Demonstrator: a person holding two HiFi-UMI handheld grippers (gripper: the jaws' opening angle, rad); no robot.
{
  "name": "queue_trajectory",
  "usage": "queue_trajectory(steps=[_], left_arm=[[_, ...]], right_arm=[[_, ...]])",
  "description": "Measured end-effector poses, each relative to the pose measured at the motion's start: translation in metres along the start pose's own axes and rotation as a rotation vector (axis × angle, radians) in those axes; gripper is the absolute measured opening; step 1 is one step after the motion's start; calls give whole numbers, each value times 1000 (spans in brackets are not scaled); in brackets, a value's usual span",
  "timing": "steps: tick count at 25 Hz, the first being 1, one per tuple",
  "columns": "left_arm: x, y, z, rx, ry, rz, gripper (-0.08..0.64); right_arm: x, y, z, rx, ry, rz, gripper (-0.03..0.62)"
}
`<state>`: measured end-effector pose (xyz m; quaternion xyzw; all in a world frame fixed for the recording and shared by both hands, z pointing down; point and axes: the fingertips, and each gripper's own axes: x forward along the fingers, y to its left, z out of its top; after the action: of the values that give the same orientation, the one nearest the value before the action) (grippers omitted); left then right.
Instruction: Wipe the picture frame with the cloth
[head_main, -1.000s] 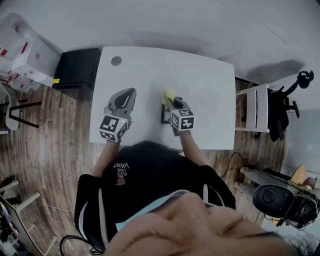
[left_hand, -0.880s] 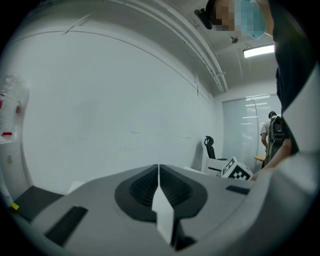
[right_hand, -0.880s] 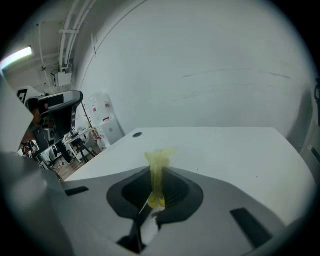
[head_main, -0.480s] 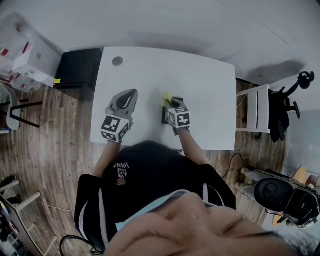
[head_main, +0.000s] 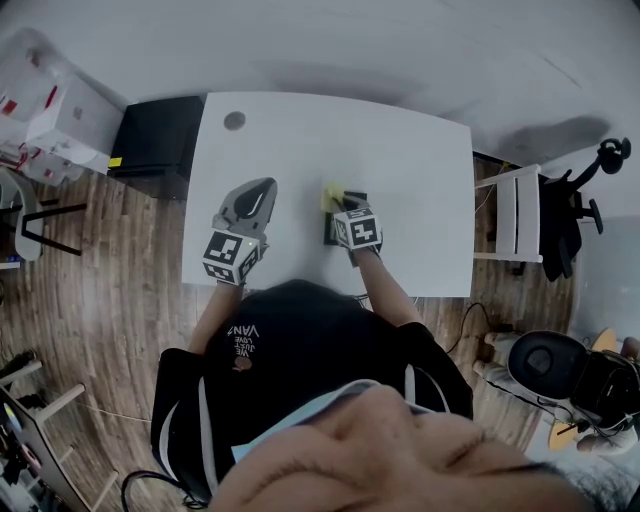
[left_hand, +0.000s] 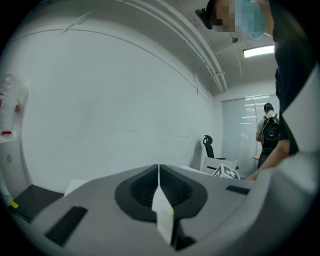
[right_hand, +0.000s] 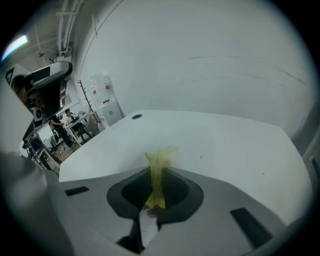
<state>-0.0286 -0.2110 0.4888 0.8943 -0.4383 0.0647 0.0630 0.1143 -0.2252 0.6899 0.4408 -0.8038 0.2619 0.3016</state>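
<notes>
A dark picture frame lies on the white table, mostly hidden under my right gripper. That gripper is shut on a yellow cloth, which sticks out past its tips. In the right gripper view the yellow cloth is pinched between the closed jaws of the right gripper, with the tabletop beyond. My left gripper rests to the left of the frame, shut and empty. In the left gripper view the left gripper has its jaws together against a white wall.
A round grey disc sits at the table's far left corner. A black cabinet stands left of the table, a white chair on its right. An office chair is further right. The person's torso fills the near edge.
My right gripper with the cloth has slid slightly left and nearer over the frame. The left gripper has stayed in place.
</notes>
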Motion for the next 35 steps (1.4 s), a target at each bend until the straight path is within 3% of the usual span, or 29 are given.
queue_trajectory(steps=[35], left_arm=[[20, -27, 0, 11, 16, -79, 20]], right_arm=[[-43, -93, -38, 79, 46, -202, 38]])
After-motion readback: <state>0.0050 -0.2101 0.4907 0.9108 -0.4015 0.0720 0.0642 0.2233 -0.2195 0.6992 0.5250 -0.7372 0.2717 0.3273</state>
